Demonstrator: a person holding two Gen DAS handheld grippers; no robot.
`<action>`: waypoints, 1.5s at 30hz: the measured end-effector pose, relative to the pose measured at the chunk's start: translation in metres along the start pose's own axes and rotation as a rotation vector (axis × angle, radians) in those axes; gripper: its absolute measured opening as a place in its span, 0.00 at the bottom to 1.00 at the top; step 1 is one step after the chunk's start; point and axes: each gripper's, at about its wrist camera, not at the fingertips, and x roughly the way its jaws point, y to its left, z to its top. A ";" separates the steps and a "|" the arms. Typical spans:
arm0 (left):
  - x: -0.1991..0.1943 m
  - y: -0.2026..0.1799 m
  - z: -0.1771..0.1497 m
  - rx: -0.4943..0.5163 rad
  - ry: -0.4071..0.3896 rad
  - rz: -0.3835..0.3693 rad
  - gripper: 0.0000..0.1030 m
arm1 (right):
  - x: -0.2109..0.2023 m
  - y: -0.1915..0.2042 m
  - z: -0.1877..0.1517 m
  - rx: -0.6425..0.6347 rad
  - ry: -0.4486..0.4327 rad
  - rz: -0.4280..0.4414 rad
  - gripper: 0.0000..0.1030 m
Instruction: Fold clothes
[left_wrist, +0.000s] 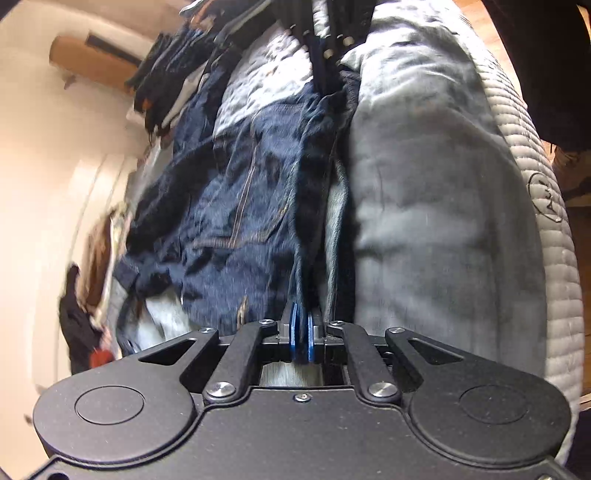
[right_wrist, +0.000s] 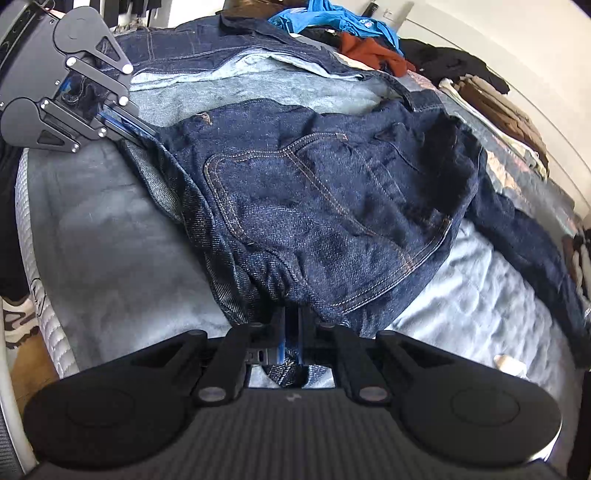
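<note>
Dark blue jeans (right_wrist: 325, 206) lie crumpled on a bed covered with a light blue sheet (right_wrist: 96, 229). My right gripper (right_wrist: 291, 332) is shut on a fold of the jeans at their near edge. My left gripper (left_wrist: 302, 321) is shut on another edge of the jeans (left_wrist: 236, 206); in the right wrist view it (right_wrist: 142, 133) shows at the upper left, pinching the denim edge. In the left wrist view the right gripper (left_wrist: 330, 79) shows at the top, shut on the denim. The jeans' paler inner side (right_wrist: 258, 88) is turned up behind.
More clothes lie at the far side of the bed: a bright blue garment (right_wrist: 332, 16), a rust-orange one (right_wrist: 373, 51), a black one (right_wrist: 454, 64) and a brown folded stack (right_wrist: 498, 107). The quilted mattress edge (left_wrist: 524, 177) and wooden floor (right_wrist: 29, 373) border the bed.
</note>
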 end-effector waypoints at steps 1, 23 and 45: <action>-0.003 0.005 0.000 -0.032 0.002 -0.010 0.10 | -0.002 0.000 0.000 -0.005 0.005 0.004 0.04; 0.021 0.041 -0.025 -1.950 -0.046 -0.436 0.51 | -0.023 -0.025 -0.008 0.333 -0.125 0.012 0.11; 0.028 0.043 -0.022 -1.905 -0.012 -0.117 0.21 | -0.018 -0.004 -0.018 0.263 -0.167 0.033 0.37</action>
